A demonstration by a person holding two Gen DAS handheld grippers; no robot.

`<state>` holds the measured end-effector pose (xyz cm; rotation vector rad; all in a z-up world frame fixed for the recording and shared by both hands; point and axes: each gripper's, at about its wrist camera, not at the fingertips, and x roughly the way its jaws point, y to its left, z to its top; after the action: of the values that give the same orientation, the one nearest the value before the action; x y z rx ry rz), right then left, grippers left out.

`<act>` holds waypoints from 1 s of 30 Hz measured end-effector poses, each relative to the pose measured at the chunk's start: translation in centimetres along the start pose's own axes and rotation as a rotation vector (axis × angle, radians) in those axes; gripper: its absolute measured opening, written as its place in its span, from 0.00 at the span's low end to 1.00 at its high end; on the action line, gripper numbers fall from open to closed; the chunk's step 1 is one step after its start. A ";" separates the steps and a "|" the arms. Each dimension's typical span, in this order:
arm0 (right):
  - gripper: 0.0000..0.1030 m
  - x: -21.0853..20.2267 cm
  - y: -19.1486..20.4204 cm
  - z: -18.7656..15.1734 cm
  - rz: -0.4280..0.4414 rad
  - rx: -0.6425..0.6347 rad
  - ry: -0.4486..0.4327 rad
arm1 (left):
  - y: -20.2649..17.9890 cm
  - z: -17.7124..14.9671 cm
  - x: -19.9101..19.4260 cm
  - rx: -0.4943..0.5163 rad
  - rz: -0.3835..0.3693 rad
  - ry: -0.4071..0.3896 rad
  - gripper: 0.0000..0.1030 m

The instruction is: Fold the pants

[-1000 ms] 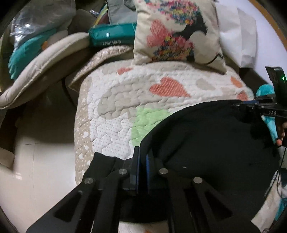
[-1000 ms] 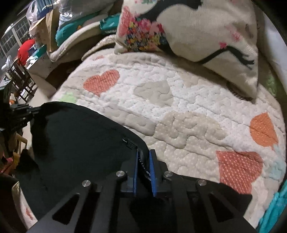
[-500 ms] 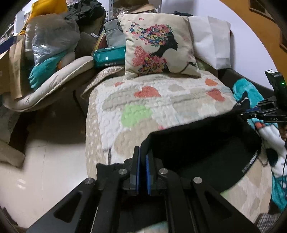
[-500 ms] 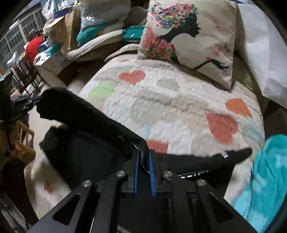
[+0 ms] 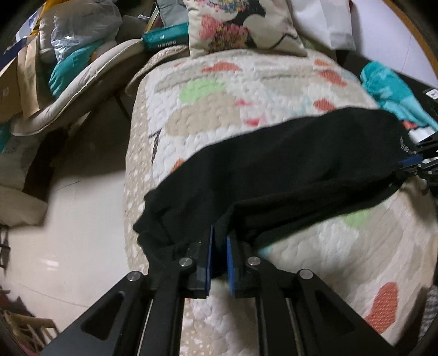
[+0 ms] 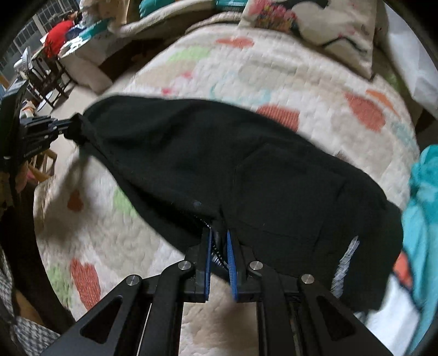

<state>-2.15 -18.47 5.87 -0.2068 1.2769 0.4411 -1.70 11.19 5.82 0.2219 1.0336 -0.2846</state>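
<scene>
Black pants (image 5: 287,164) lie stretched across a heart-patterned quilt (image 5: 246,90), also in the right wrist view (image 6: 219,164). My left gripper (image 5: 219,235) is shut on the near edge of the pants at their left end. My right gripper (image 6: 219,235) is shut on the pants' edge at the other end, near a pocket and white lettering. Each gripper shows in the other's view: the right one (image 5: 410,164) at the far right, the left one (image 6: 58,124) at the far left. The image is motion-blurred.
A floral cushion (image 5: 241,24) and a white bag (image 5: 328,22) sit at the quilt's far end. A turquoise cloth (image 5: 391,87) lies at the right. Piled bags and cushions (image 5: 71,60) stand left, with bare floor (image 5: 68,232) beside the quilt. Chairs (image 6: 46,71) stand beyond.
Both grippers have come down and toward me with the pants. The fabric, held up a moment ago, now lies folded over itself along the quilt.
</scene>
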 end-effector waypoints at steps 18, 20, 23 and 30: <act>0.55 -5.0 0.9 2.2 0.035 0.041 -0.121 | 8.5 1.1 -5.0 -0.266 0.161 -0.022 0.43; 0.55 -4.4 1.9 3.6 0.053 0.037 -0.133 | 8.5 1.5 -3.0 -0.312 0.157 0.003 0.43; 0.55 -3.0 4.2 5.6 0.062 0.015 -0.141 | 8.5 1.1 0.1 -0.382 0.129 0.061 0.43; 0.55 0.9 10.3 12.1 0.139 -0.071 -0.147 | 7.7 -1.6 3.3 -0.397 0.152 0.123 0.44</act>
<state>4.17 -4.32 9.46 -0.1429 1.1359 0.6101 1.11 18.49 2.56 -0.0424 1.1652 0.0757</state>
